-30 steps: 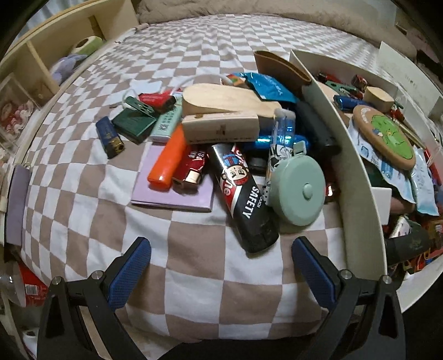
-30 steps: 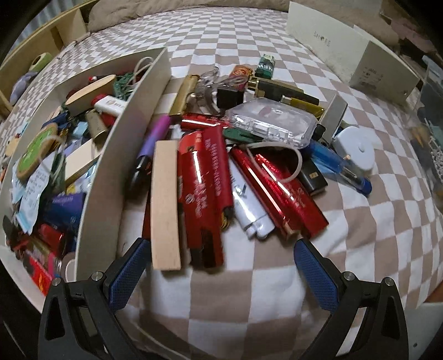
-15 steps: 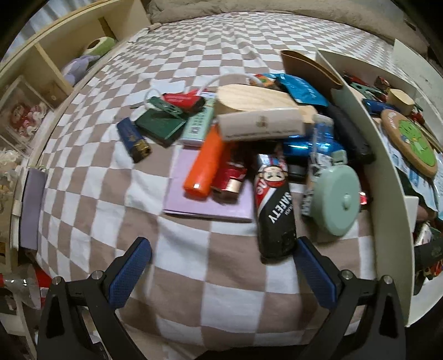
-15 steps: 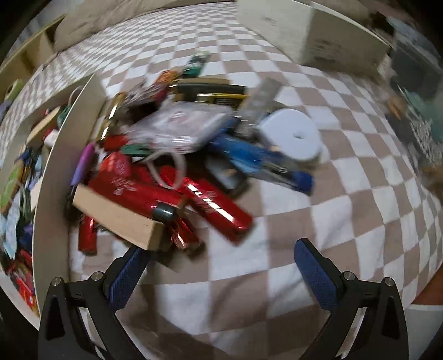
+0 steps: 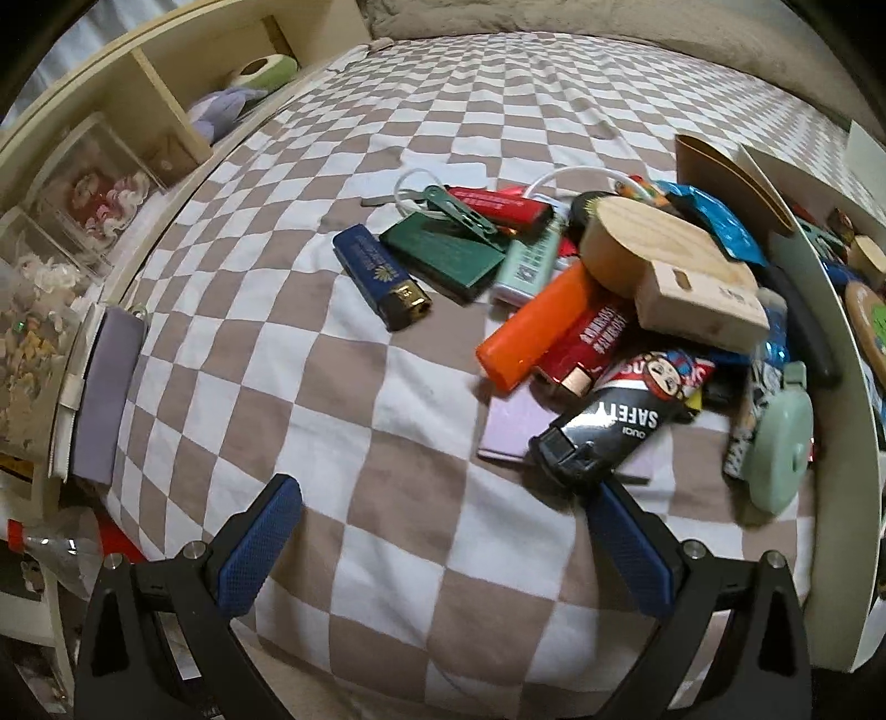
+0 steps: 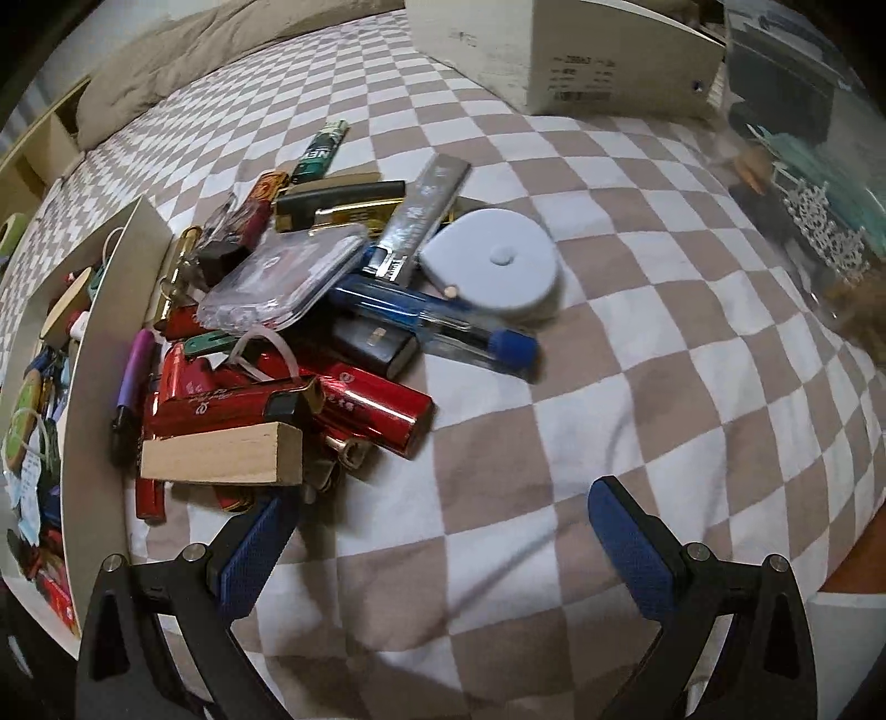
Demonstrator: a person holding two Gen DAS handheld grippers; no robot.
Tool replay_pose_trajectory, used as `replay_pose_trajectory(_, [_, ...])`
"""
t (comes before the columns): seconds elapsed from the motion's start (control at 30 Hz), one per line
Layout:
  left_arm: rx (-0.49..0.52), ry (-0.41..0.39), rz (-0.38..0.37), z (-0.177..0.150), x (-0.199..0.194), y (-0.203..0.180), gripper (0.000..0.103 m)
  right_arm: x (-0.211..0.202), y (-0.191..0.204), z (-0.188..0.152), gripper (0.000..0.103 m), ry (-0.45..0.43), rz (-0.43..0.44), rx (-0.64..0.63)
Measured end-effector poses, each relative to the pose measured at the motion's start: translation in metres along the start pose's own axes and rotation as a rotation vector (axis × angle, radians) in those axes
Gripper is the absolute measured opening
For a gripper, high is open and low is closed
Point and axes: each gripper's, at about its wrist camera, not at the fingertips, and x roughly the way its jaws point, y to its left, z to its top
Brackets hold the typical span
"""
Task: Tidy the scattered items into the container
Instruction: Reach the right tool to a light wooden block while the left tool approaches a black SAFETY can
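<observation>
In the left wrist view, a pile lies beside the white container (image 5: 841,443): a black "SAFETY" lighter (image 5: 614,426), an orange lighter (image 5: 531,327), a blue lighter (image 5: 382,277), a wooden block (image 5: 698,299) and a mint tape measure (image 5: 778,443). My left gripper (image 5: 443,548) is open and empty, its right finger just short of the black lighter. In the right wrist view, red lighters (image 6: 365,404), a wooden block (image 6: 221,454), a blue pen (image 6: 437,327) and a white tape measure (image 6: 498,266) lie right of the container (image 6: 94,399). My right gripper (image 6: 437,548) is open and empty.
Everything lies on a checkered bedspread (image 5: 387,421). A wooden shelf unit (image 5: 111,149) runs along the left. A white cardboard box (image 6: 565,50) stands at the back and a clear bag (image 6: 808,183) at the right. The container holds several small items.
Both grippers swung away from the container: the left view shifted left, the pile now sits to its right; the right view turned right, its pile now sits to the left. Both stayed open.
</observation>
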Motion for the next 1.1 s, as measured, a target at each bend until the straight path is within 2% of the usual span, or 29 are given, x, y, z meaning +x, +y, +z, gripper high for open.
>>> replay_pose_trajectory(0.13, [-0.012, 0.012, -0.03, 0.006, 0.006, 0.007, 0.103, -0.004, -0.007, -0.002, 0.103, 0.002, -0.02, 0.017])
replay_pose_trajectory(0.27, [-0.03, 0.014, -0.029, 0.008, 0.008, 0.013, 0.103, -0.011, -0.02, -0.006, 0.103, -0.003, -0.06, 0.063])
replay_pose_trajectory(0.4, [-0.086, 0.018, -0.013, 0.015, 0.018, 0.033, 0.103, -0.016, -0.028, -0.009, 0.103, -0.006, -0.028, 0.118])
replay_pose_trajectory(0.5, [-0.163, 0.036, -0.033, 0.02, 0.027, 0.051, 0.103, -0.022, -0.027, -0.013, 0.103, -0.018, -0.022, 0.127])
replay_pose_trajectory(0.6, [-0.188, 0.031, -0.001, 0.022, 0.025, 0.057, 0.103, -0.028, -0.022, -0.018, 0.103, -0.03, -0.002, 0.126])
replay_pose_trajectory(0.67, [-0.182, 0.018, 0.0, 0.021, 0.018, 0.056, 0.103, -0.036, -0.018, -0.021, 0.103, -0.049, 0.014, 0.103])
replay_pose_trajectory(0.83, [-0.119, -0.048, -0.158, 0.01, -0.008, 0.032, 0.103, -0.044, -0.002, -0.023, 0.103, -0.092, 0.043, 0.049])
replay_pose_trajectory(0.9, [-0.071, -0.075, -0.188, 0.007, -0.015, 0.016, 0.103, -0.045, 0.008, -0.023, 0.103, -0.115, 0.067, 0.017])
replay_pose_trajectory(1.1, [0.076, -0.124, -0.203, 0.011, -0.02, -0.031, 0.103, -0.048, 0.04, -0.022, 0.103, -0.157, 0.075, -0.1])
